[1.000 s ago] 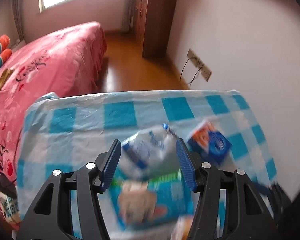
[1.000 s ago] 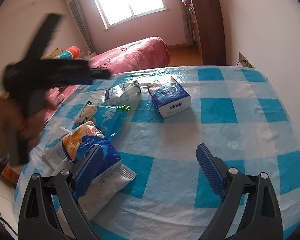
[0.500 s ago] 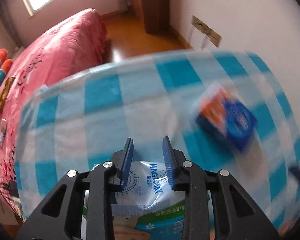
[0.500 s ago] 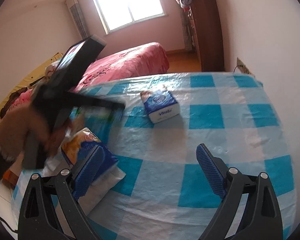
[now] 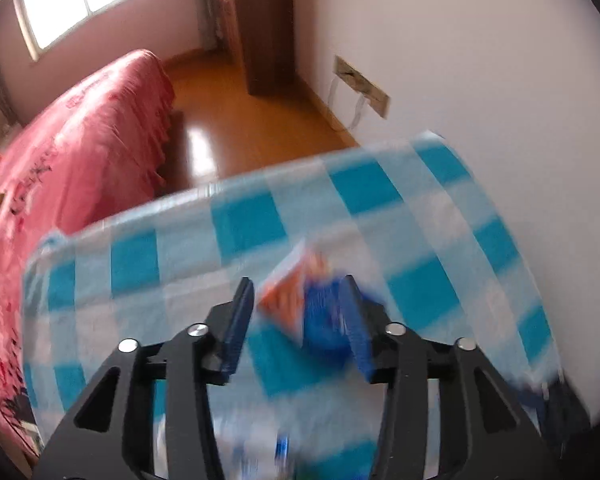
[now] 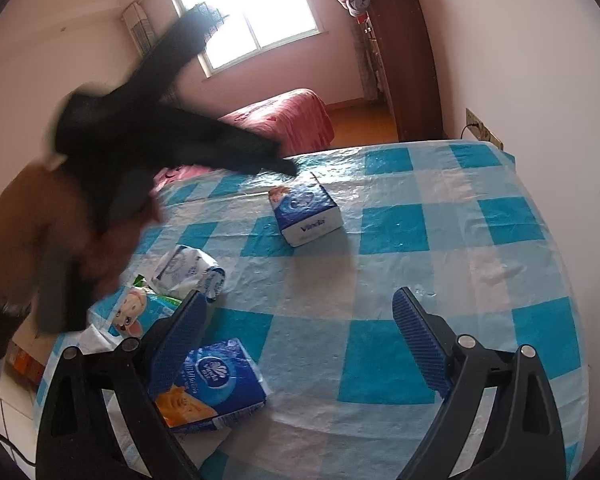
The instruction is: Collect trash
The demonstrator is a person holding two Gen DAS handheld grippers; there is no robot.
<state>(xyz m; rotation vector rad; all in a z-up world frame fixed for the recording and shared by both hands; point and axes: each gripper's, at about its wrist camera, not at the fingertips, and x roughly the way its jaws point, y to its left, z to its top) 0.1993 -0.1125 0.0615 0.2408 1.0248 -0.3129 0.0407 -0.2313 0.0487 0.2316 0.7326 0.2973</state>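
Note:
My left gripper is open and empty, held above the table; the blue and orange tissue pack shows blurred on the cloth between its fingers. In the right wrist view the left gripper hovers just behind that Vinda tissue pack. A crumpled white and blue wrapper lies at the table's left. A light blue cartoon packet lies beside it. A second blue Vinda pack lies near my open, empty right gripper.
The table has a blue and white checked cloth. A pink bed stands to the left, a brown wardrobe at the back, and a white wall with a socket on the right.
My left gripper has let go of the crumpled white wrapper, opened, and swung right and forward to the tissue pack. The right gripper rose slightly and stayed open.

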